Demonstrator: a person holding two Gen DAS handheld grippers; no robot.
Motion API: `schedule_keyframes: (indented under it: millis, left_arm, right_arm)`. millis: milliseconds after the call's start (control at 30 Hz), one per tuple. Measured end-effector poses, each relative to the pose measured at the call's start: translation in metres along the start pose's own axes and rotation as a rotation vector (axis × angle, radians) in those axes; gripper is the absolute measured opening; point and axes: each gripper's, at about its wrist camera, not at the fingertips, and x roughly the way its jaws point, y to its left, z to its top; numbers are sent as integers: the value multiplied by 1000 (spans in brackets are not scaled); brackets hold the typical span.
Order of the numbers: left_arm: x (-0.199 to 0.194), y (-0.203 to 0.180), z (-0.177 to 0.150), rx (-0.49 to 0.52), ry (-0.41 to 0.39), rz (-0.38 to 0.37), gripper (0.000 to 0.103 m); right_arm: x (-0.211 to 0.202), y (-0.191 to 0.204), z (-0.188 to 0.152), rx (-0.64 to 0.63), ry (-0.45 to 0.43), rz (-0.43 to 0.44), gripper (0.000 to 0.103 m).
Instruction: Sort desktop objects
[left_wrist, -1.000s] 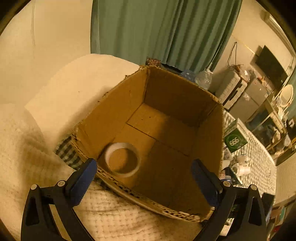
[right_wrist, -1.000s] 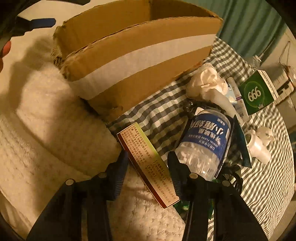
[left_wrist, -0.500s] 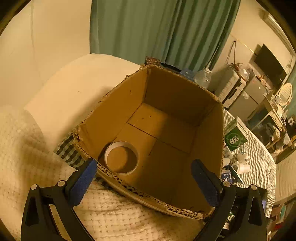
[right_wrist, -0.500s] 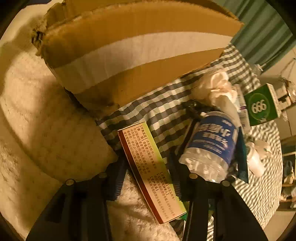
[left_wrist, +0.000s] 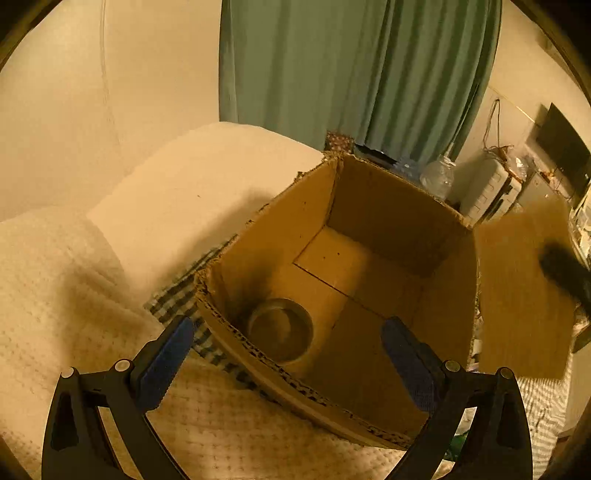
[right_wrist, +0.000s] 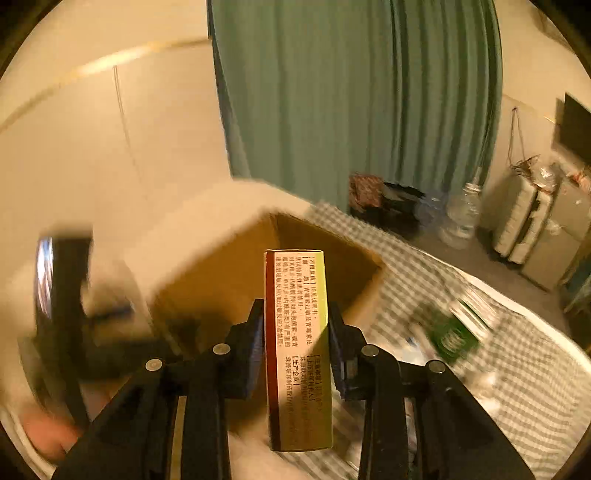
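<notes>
My right gripper (right_wrist: 295, 332) is closing on the slim printed carton (right_wrist: 297, 332), which stands upright between its pads with most of its length past them (a top-heavy hold, I judge), so I should keep the squeeze firm and the wrist steady. My left gripper (left_wrist: 288, 354) hangs wide and holding nothing just over the near rim of the cardboard box (left_wrist: 388, 221). That box lies ahead of and below the carton, only a tape ring (left_wrist: 280, 330) in its near corner, so I'd carry the carton over the rim before letting go.
</notes>
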Motion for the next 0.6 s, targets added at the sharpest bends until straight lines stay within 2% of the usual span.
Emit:
schedule_keyframes:
  millis: [33,133,167,233,300,333,367,400,500,567,600]
  left_arm:
    - [-1,0,0,5,-7,4,103]
    - [-3,-3,0,21,-31,-5,103]
    - [-6,-6,0,28,-41,-16,103]
    - [-10,-14,-1,47,-61,-47,103]
    - [-18,-29,-5,93,-90,-98,103]
    - [-22,-37,-8,119,-105,-125,103]
    - [-26,-48,-12,145,-116,-159,103]
    - [-30,-58,-16,163,-120,-189,103]
    - [-37,-96,-33,232,-103,-303,103]
    - [-36,-124,-50,270,-77,-350,103]
    - [-35,-136,-58,281,-63,-364,103]
  right_arm:
    - [5,-3,4,43,-22,-28,34]
    - [-6,-19,-2,167,-91,-94,70]
    - [-19,-25,-9,206,-124,-90,74]
    - [-50,-44,-26,257,-177,-111,78]
    - [-83,-58,-44,280,-217,-205,82]
    - [-104,-67,-57,294,-243,-254,88]
    - [-121,-75,-70,311,-264,-283,93]
    - [-136,-85,-83,338,-286,-296,94]
    - [-170,-109,-134,440,-228,-286,94]
    - [-180,-114,-162,473,-209,-332,94]
    - [-180,-121,-179,503,-193,-392,94]
